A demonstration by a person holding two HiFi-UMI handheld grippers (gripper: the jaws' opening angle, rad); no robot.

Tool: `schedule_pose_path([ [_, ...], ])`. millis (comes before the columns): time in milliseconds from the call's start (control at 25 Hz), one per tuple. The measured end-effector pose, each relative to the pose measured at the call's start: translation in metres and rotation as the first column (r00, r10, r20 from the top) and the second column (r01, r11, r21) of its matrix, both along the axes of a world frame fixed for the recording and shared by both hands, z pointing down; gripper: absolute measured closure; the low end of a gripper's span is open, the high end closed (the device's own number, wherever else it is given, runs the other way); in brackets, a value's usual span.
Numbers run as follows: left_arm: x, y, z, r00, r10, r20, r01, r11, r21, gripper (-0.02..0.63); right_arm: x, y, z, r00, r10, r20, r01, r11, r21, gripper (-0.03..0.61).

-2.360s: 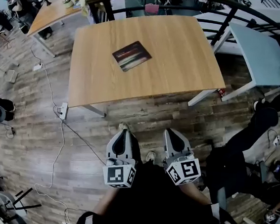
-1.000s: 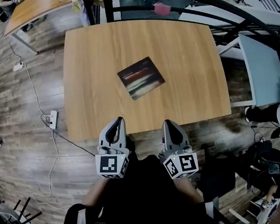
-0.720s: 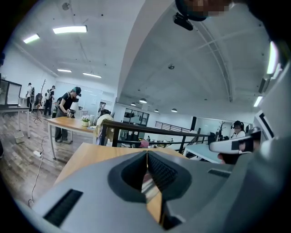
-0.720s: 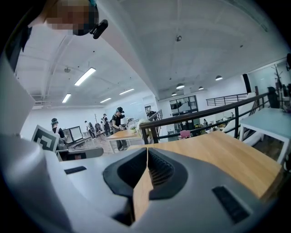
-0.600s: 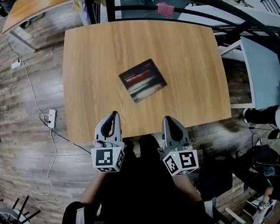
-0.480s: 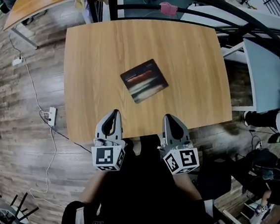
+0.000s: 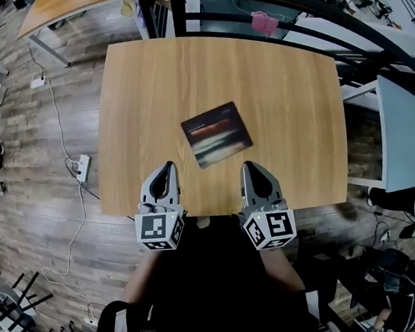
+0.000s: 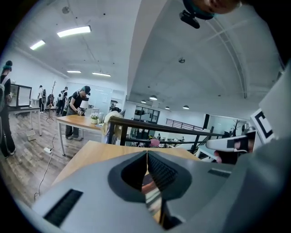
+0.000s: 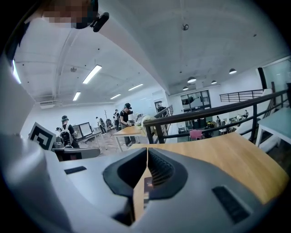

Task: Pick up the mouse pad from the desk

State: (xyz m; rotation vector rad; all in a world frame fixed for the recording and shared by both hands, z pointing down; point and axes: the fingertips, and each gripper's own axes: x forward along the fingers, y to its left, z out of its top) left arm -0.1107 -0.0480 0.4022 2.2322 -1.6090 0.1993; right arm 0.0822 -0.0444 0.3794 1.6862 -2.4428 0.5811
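A: Left gripper [image 7: 168, 165] and right gripper [image 7: 252, 165] are now reaching the light wooden desk [image 7: 139, 81], unlike earlier. Step?
B: Probably approaching; both jaw pairs together, empty. Dark square mouse pad [image 7: 217, 134] is lying just ahead; opening follows.

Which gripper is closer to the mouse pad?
Right. The right gripper is just short of the mouse pad, by its right corner; the left gripper sits farther off, lower left.
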Motion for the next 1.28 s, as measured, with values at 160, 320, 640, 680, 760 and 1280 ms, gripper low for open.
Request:
schedule_pose_path([
  [160, 0.011, -0.018, 0.015, 1.000, -0.021, -0.001, 0.021, 0.999, -0.040, 0.591, 0.013, -0.025, 0.016, 0.999, -0.027, -0.017, 0.026, 0.999, -0.032, 0.546],
  [320, 0.019, -0.036, 0.039, 0.999, -0.037, 0.017, 0.039, 0.996, -0.083, 0.589, 0.024, -0.049, 0.044, 0.998, -0.057, -0.037, 0.053, 0.995, -0.088, 0.546],
  [640, 0.033, -0.044, 0.095, 0.997, -0.075, 0.009, 0.075, 0.981, -0.181, 0.589, 0.033, -0.071, 0.101, 0.987, -0.145, -0.075, 0.127, 0.970, -0.209, 0.546],
  [680, 0.034, -0.043, 0.103, 0.997, -0.082, 0.013, 0.083, 0.977, -0.197, 0.589, 0.034, -0.072, 0.110, 0.985, -0.153, -0.081, 0.131, 0.964, -0.230, 0.545],
  [760, 0.036, -0.045, 0.119, 0.995, -0.096, 0.023, 0.099, 0.969, -0.228, 0.589, 0.038, -0.078, 0.129, 0.982, -0.164, -0.091, 0.134, 0.953, -0.270, 0.545],
  [1280, 0.032, -0.063, 0.212, 0.988, -0.151, -0.024, 0.128, 0.900, -0.417, 0.434, 0.047, -0.123, 0.238, 0.977, -0.179, -0.114, 0.111, 0.888, -0.445, 0.541],
])
